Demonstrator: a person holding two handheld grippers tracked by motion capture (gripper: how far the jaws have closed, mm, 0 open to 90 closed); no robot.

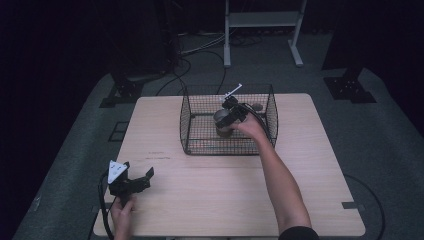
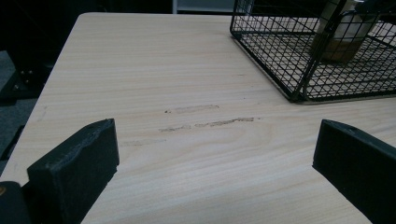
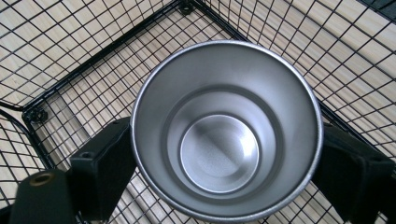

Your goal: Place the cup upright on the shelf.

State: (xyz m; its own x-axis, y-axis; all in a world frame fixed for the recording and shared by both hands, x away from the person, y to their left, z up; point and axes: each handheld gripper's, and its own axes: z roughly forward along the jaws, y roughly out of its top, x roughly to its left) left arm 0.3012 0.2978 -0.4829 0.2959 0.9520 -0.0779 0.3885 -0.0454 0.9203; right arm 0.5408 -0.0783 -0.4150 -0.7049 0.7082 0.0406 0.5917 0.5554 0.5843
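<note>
A steel cup stands upright inside a black wire basket at the table's far middle. My right gripper reaches down into the basket and is shut on the cup, one jaw pressed on each side of its rim. The cup is empty, and the basket's wire floor shows beneath it. My left gripper rests low over the front left of the table, open with nothing between its fingers. From there the basket and the cup lie ahead to the right.
The wooden table carries faint scuff marks in front of the left gripper. A small brownish object lies at the basket's far right corner. Cables and a white stand's legs are on the floor beyond the table.
</note>
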